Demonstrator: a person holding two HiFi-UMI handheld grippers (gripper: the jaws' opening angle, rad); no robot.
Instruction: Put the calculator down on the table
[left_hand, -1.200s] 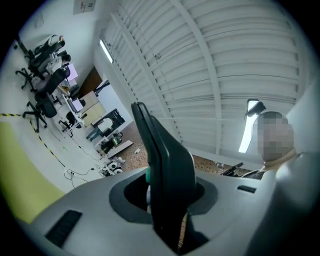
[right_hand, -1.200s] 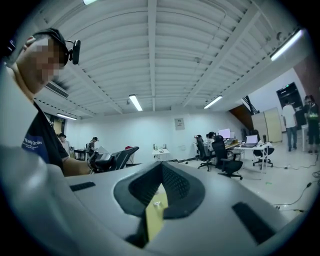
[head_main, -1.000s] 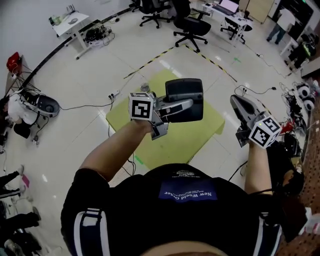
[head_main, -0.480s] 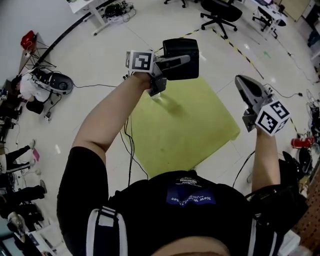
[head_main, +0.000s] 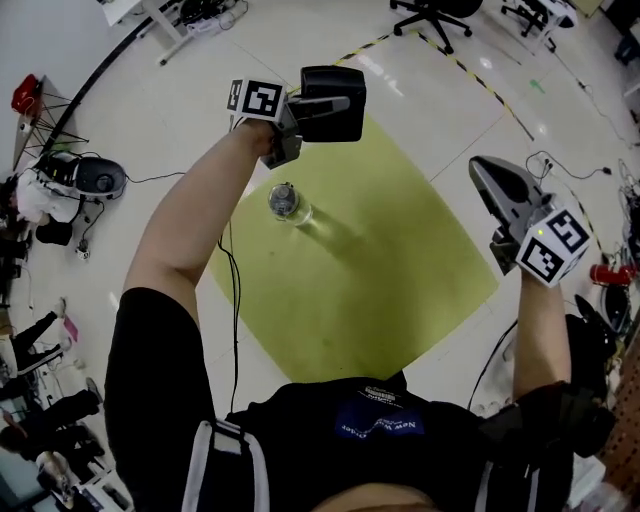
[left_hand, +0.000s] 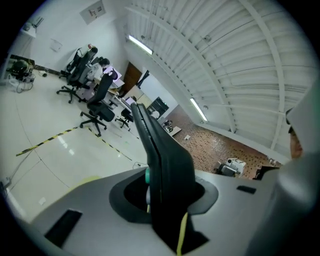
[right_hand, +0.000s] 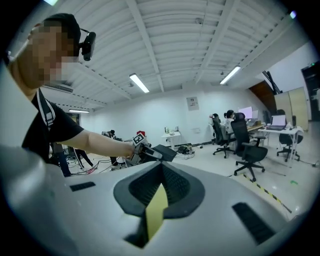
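Observation:
My left gripper (head_main: 325, 103) is shut on a black calculator (head_main: 335, 120), held in the air over the far corner of the yellow-green table (head_main: 390, 270). In the left gripper view the calculator (left_hand: 165, 160) stands edge-on between the grey jaws. My right gripper (head_main: 482, 172) hovers past the table's right edge, its jaws together with nothing in them. The right gripper view shows its own closed jaws (right_hand: 159, 197) and, beyond them, the left gripper (right_hand: 145, 149) with the calculator (right_hand: 164, 152).
A clear bottle (head_main: 284, 202) stands on the table near its left corner, below the left forearm. Office chairs (head_main: 440, 15) and yellow-black floor tape (head_main: 480, 85) lie beyond. Cables and equipment (head_main: 85, 180) sit on the floor at the left.
The left gripper has carried the calculator outward over the table's far corner, and the bottle now shows beneath the arm. The right gripper has drifted a little to the right side of the table.

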